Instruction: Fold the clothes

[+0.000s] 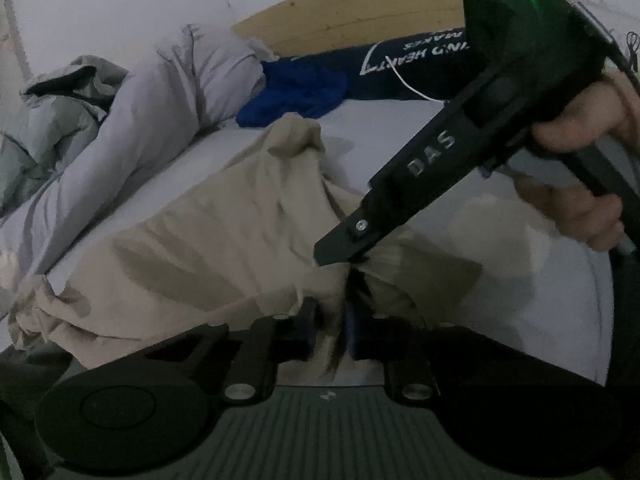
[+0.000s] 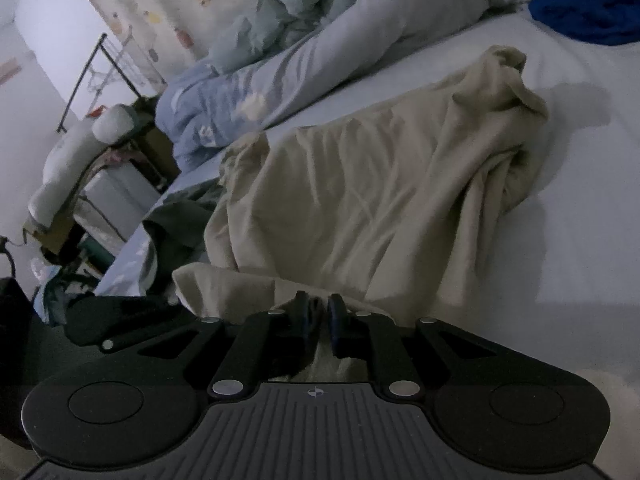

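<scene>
A beige garment (image 1: 224, 232) lies crumpled lengthwise on the white bed sheet (image 1: 540, 248). My left gripper (image 1: 332, 320) is shut on the garment's near edge, with cloth bunched between its fingers. My right gripper (image 1: 340, 256) reaches in from the upper right, held by a hand (image 1: 576, 184), and its tips bite the same edge just beyond the left gripper. In the right wrist view the beige garment (image 2: 360, 200) stretches away to a bunched far end, and the right gripper (image 2: 320, 316) is shut on its near hem.
A rolled pale grey duvet (image 1: 160, 100) lies along the left of the bed. A bright blue garment (image 1: 296, 92) and a dark navy printed pillow (image 1: 408, 68) sit by the wooden headboard (image 1: 360, 8). A drying rack (image 2: 108, 72) and clutter stand off the bed's left side.
</scene>
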{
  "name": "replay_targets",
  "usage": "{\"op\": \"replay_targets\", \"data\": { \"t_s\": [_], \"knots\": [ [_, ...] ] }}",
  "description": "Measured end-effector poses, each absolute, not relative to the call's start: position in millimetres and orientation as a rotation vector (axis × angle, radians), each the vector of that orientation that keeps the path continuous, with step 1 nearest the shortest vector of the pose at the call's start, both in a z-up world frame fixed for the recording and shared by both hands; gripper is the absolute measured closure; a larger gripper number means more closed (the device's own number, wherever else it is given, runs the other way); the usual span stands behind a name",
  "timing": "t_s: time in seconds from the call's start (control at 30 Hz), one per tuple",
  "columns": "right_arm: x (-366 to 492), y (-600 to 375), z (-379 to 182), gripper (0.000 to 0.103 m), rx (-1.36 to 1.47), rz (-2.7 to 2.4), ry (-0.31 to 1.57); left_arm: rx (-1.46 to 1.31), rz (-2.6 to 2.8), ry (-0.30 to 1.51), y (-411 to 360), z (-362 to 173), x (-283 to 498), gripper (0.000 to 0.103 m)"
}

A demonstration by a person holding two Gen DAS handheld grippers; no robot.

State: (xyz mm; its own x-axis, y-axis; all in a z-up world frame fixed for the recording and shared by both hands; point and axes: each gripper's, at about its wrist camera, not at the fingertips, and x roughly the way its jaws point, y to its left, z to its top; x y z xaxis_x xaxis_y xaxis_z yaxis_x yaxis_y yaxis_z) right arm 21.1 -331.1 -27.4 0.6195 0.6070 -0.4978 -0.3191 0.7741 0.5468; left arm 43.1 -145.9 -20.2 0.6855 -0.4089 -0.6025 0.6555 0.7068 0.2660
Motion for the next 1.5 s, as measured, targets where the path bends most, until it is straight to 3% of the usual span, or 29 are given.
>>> {"op": "replay_targets", "data": {
  "t_s": [0.1,0.27,0.63,1.23,1.5],
  "knots": [
    [11.3,-340.4,-13.8,0.069,0.397,0.529,0.666,0.438,-0.554,0.486,-132.0,-6.3,43.3,0.093],
    [-17.4,-349.6,9.1,0.062,0.275,0.472,0.552,0.281,-0.448,0.384,-95.4,24.3,47.9,0.093],
    [-79.9,-261.9,2.9,0.061,-0.201,0.489,0.364,0.027,-0.313,0.301,-68.4,60.3,86.0,0.093],
    [-6.8,-207.6,-36.2,0.06,-0.381,0.431,0.378,-0.142,0.035,0.381,2.3,45.2,125.8,0.093],
    [-1.1,-195.3,-65.9,0.06,-0.678,0.433,0.299,-0.162,0.046,0.403,13.3,40.0,130.8,0.093]
  ]
}}
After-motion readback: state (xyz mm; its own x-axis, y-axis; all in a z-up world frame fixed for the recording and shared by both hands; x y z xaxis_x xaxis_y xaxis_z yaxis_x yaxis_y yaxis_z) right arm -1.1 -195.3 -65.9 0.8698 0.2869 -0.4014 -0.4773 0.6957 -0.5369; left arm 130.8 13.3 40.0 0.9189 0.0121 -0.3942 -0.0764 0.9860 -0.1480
